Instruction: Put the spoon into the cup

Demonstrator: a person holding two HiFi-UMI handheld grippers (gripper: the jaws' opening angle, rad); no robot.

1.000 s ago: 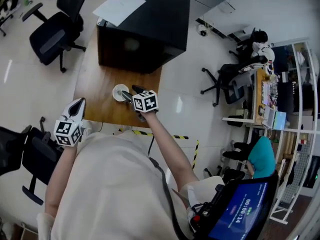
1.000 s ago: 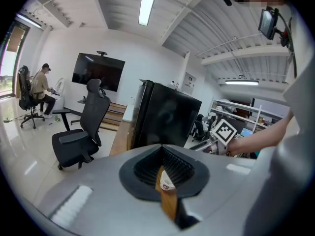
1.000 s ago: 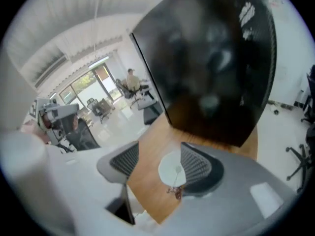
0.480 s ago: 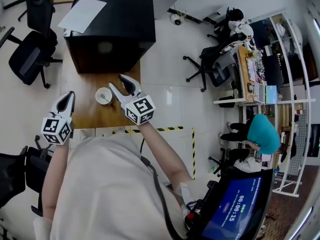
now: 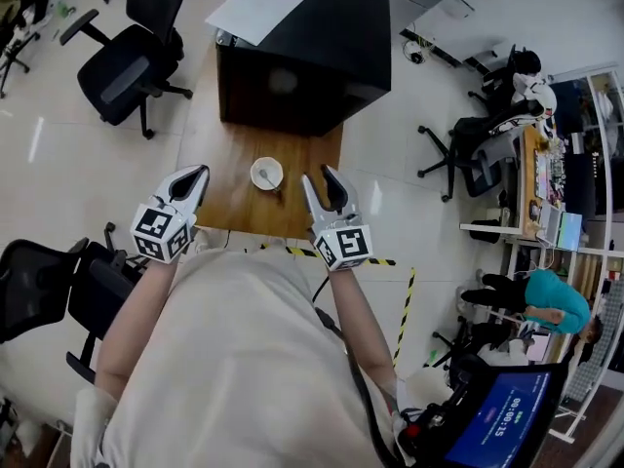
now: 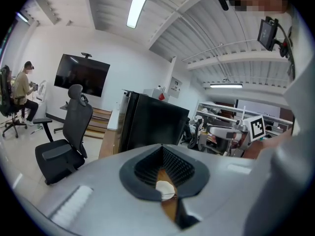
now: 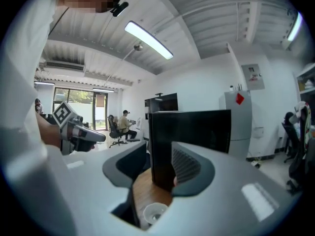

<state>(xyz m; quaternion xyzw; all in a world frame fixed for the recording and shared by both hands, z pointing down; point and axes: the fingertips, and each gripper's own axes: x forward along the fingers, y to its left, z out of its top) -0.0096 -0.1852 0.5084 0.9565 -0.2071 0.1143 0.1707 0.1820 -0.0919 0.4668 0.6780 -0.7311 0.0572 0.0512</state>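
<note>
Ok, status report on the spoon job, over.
Left gripper shut, empty. Right gripper open, jaws just been closing, nothing between them. Spoon in the cup. Black box behind, not blocking.

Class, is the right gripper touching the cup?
Apart. Head view shows bare table between the cup and the right gripper, whose jaws have just been closing, empty.

The person is reaching both bare forearms forward, left forearm (image 5: 130, 300) and right forearm (image 5: 357, 312), with the two grippers side by side and pointing slightly downward. The left gripper (image 5: 198, 173) is showing its fingers pressed together, empty. The right gripper (image 5: 324, 183) has just been closing; its fingers are standing partly apart with nothing between them
</note>
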